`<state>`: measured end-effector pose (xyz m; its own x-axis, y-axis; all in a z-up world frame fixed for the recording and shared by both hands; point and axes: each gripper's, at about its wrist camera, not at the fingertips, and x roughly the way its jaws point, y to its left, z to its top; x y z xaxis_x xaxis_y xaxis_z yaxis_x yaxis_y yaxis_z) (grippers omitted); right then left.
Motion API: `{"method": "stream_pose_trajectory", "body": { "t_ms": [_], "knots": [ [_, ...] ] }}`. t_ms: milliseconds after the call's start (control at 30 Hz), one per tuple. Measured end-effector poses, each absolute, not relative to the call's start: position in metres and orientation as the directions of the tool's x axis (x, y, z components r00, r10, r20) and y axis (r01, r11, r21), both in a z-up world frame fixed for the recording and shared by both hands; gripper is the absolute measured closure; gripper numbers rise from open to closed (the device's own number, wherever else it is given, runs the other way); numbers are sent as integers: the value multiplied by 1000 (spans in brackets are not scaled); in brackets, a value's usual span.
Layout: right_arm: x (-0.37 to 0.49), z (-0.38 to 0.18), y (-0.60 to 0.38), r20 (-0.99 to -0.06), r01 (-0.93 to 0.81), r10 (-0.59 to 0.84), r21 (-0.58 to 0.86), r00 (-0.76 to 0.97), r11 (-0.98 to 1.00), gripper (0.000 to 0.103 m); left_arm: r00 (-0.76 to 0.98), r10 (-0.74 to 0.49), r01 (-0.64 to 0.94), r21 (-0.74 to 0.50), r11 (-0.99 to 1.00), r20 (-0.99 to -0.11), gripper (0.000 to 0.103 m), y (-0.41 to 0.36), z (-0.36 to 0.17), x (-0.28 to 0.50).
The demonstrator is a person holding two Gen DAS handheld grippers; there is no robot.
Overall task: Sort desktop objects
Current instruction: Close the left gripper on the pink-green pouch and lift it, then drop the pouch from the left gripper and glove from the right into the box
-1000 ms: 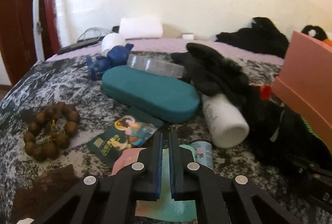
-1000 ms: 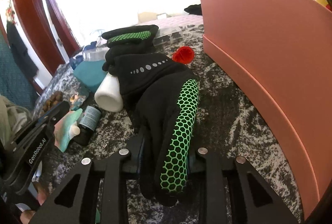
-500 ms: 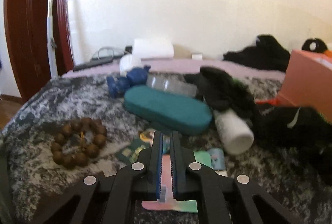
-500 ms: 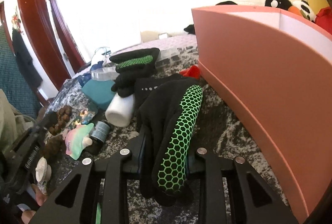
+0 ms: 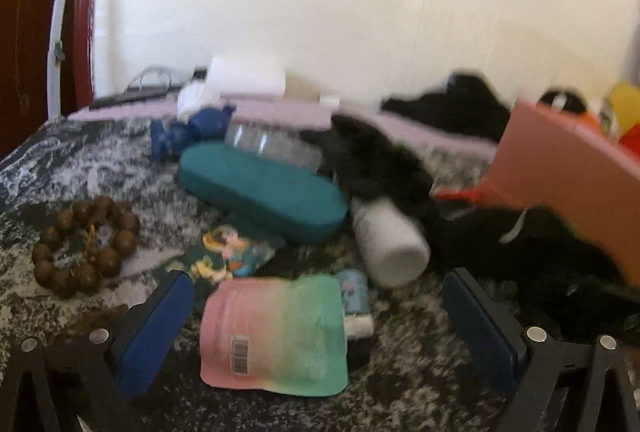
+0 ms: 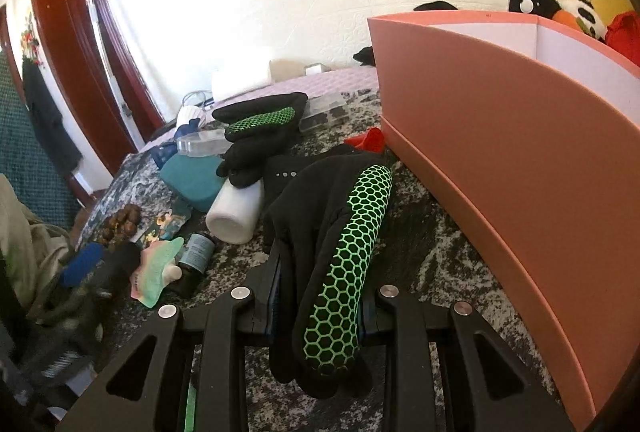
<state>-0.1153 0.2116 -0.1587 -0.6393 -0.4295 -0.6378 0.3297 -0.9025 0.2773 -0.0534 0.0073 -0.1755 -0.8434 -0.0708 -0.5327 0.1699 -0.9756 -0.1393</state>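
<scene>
salmon-pink card makes up the open box [image 6: 500, 135] filling the right half of the right wrist view; its inner walls are white, and its floor and any contents are hidden behind the near wall. centre-bottom of that view, the right gripper [image 6: 320, 312] is clamped on a black glove [image 6: 320, 232] with a green honeycomb grip strip, which drapes limp over the pads and stretches away toward the box's foot. a second matching glove [image 6: 256, 127] lies at mid-frame on a white bottle [image 6: 236, 211]. in the blurred left wrist view, the left gripper [image 5: 316, 316] has just been opening and its blue pads stand wide apart, gripping nothing; a pink-to-green pouch [image 5: 276, 332] lies flat on the mottled cloth [image 5: 400, 372] between them, untouched. a teal case [image 5: 260, 191] and a bead bracelet [image 5: 86, 246] sit above and left.
</scene>
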Motion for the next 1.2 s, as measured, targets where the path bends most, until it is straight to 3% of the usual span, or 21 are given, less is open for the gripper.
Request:
{"method": "stream_pose_trajectory", "body": {
  "t_ms": [167, 267, 333, 367, 767, 867, 1200],
  "knots": [
    [-110, -154, 212, -630, 337, -432, 273, -645, -901, 74, -754, -63, 191, -127, -973, -654, 0, 4, -194, -77],
    [-110, -152, 214, -622, 339, -446, 290, -643, -895, 74, -734, -79, 220, -127, -967, -674, 1, 0, -199, -81],
    [-110, -151, 216, -620, 335, -446, 294, -646, -895, 73, -714, -65, 235, -151, -960, -697, 14, -6, -205, -85],
    [-110, -151, 216, -620, 333, -445, 295, -646, -896, 73, -706, -58, 242, -164, -956, -706, 14, -9, -208, -87],
    [-110, -150, 214, -611, 337, -447, 294, -653, -894, 73, -768, -159, 262, -77, -962, -620, 15, 2, -181, -64],
    [-109, -147, 216, -607, 338, -452, 300, -653, -892, 73, -761, -144, 265, -101, -959, -633, 15, 0, -177, -64],
    [-83, -104, 211, -547, 384, -460, 254, -699, -887, 73, -803, -208, 293, -67, -954, -558, 15, 3, -127, -38]
  ]
}}
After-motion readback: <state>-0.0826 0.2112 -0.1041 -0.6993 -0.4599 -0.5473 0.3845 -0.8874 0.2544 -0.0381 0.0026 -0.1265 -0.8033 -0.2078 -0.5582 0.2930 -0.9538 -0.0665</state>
